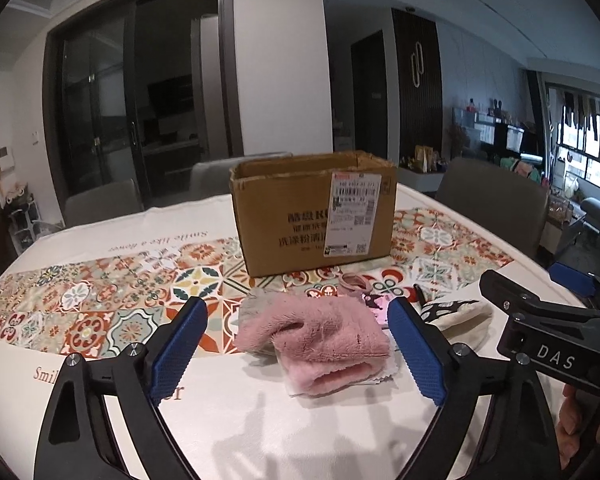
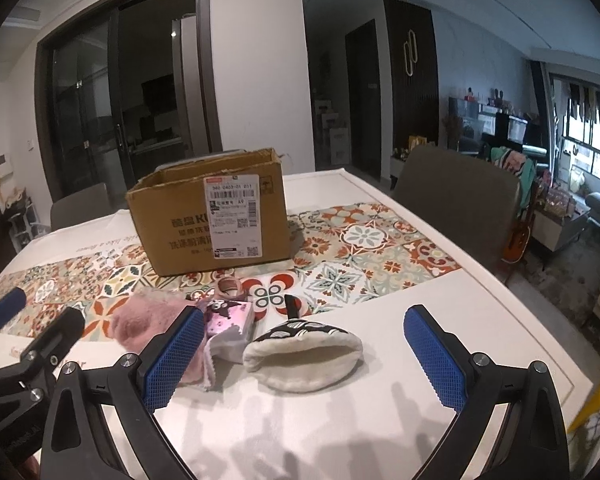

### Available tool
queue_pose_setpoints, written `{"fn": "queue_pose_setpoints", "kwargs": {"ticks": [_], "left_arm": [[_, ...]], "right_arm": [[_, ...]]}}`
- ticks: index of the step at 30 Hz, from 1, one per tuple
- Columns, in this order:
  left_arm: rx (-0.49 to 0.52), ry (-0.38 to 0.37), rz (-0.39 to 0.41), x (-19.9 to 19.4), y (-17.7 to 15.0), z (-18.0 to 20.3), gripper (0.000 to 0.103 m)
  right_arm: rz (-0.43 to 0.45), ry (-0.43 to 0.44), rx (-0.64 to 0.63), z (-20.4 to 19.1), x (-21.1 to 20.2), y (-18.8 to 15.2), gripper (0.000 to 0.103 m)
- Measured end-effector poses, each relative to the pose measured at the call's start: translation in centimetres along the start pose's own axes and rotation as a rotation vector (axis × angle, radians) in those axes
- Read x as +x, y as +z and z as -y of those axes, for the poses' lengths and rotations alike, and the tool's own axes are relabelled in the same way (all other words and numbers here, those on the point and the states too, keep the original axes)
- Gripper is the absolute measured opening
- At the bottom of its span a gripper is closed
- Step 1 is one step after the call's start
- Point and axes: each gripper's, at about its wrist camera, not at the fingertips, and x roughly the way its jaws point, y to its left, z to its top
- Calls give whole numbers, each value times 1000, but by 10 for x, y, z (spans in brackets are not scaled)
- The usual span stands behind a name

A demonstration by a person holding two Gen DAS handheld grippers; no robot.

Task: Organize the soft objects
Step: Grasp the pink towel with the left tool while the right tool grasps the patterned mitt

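A fluffy pink cloth (image 1: pixel 320 340) lies on the table, right in front of my open, empty left gripper (image 1: pixel 296 320); it also shows in the right wrist view (image 2: pixel 148 326). A cream mitt with a black patterned top (image 2: pixel 304 350) lies in front of my open, empty right gripper (image 2: pixel 304 324); it also shows in the left wrist view (image 1: pixel 460 314). A pink patterned packet (image 2: pixel 230 318) and a small pink band (image 2: pixel 230 286) lie between them. An open cardboard box (image 1: pixel 316 216) stands behind, also in the right wrist view (image 2: pixel 212 216).
The table (image 2: pixel 380 400) is white with a tiled-pattern runner (image 2: pixel 360 248). Grey chairs (image 2: pixel 456 196) stand at the far side. The right gripper's body (image 1: pixel 556 344) sits at the right in the left wrist view. The table edge runs along the right.
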Motion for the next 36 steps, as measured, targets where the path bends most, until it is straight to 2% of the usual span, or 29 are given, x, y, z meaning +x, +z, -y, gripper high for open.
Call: {"fn": "queue_pose_setpoints", "kwargs": {"ticks": [7, 17, 21, 25, 28, 31, 36], "left_arm": [[3, -4, -72, 32, -9, 7, 88], [-2, 0, -133, 59, -16, 12, 79], [-5, -12, -158, 67, -18, 12, 71], [-18, -25, -184, 73, -19, 11, 57], [-28, -37, -198, 75, -20, 10, 48], [-29, -41, -206, 76, -22, 10, 39], [-29, -57, -212, 75, -23, 11, 25]], "right_arm": [[-67, 5, 37, 11, 40, -8, 100], [-110, 14, 88, 23, 70, -19, 100], [-123, 15, 92, 25, 79, -22, 100], [-151, 36, 126, 28, 88, -26, 100], [-179, 65, 135, 26, 93, -29, 88], [-193, 74, 134, 24, 94, -31, 80], [-209, 71, 133, 24, 95, -32, 54]]}}
